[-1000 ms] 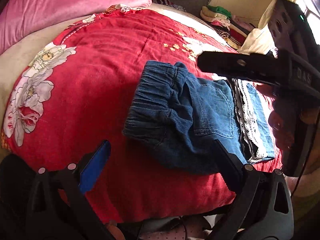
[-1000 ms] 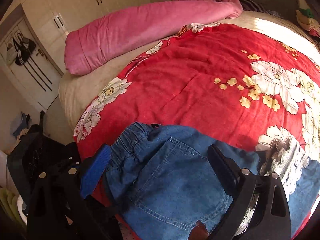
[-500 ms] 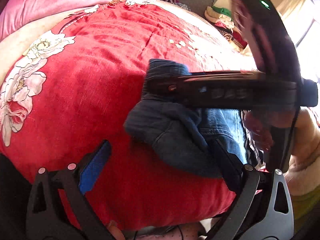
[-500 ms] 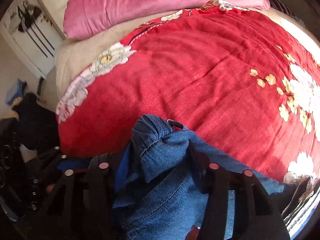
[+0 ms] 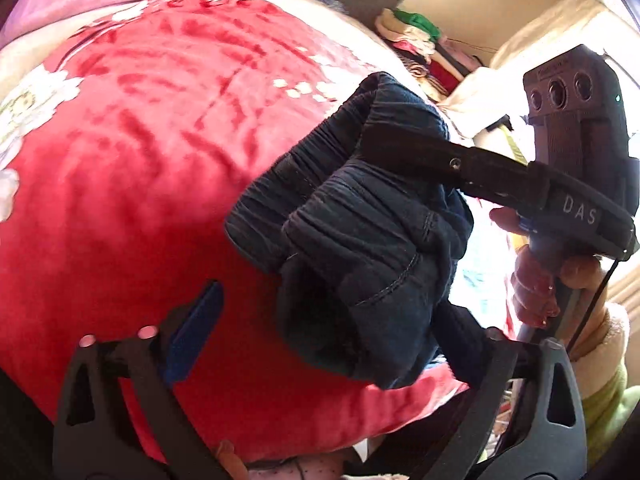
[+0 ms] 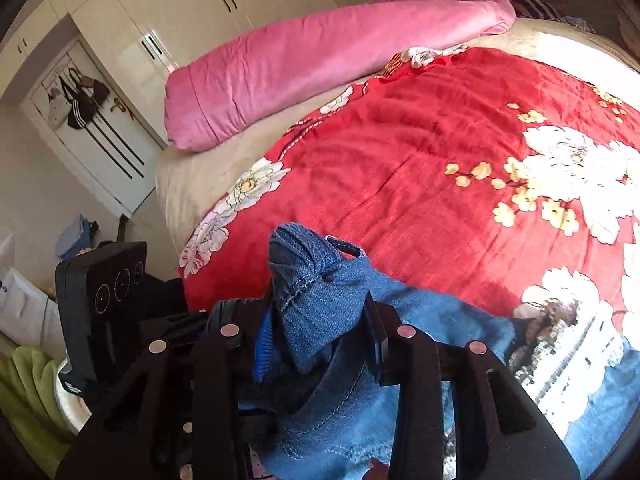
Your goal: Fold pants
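Observation:
A pair of blue jeans [image 6: 320,292] lies at the near edge of a red flowered blanket [image 6: 400,168]. Its elastic waistband is bunched and raised off the bed. My right gripper [image 6: 316,320] has its jaws closing, the pads pressing on that bunched waistband. In the left wrist view the waistband [image 5: 360,216] hangs from the right gripper's black finger [image 5: 460,160]. My left gripper [image 5: 352,312] is wide, its jaws closing. The hanging denim sits between them, close to the right finger, and the blue pad [image 5: 192,332] is clear of the cloth.
A rolled pink quilt [image 6: 320,60] lies along the far side of the bed. Folded garments with lace trim [image 6: 560,360] rest beside the jeans. Piled clothes [image 5: 412,36] sit beyond the bed. A hand [image 5: 536,292] holds the right gripper's handle. Wardrobe doors [image 6: 200,0] stand behind.
The right gripper went from wide open over the flat jeans to closed on the waistband, and raised it off the blanket. The left gripper came closer to the hanging cloth.

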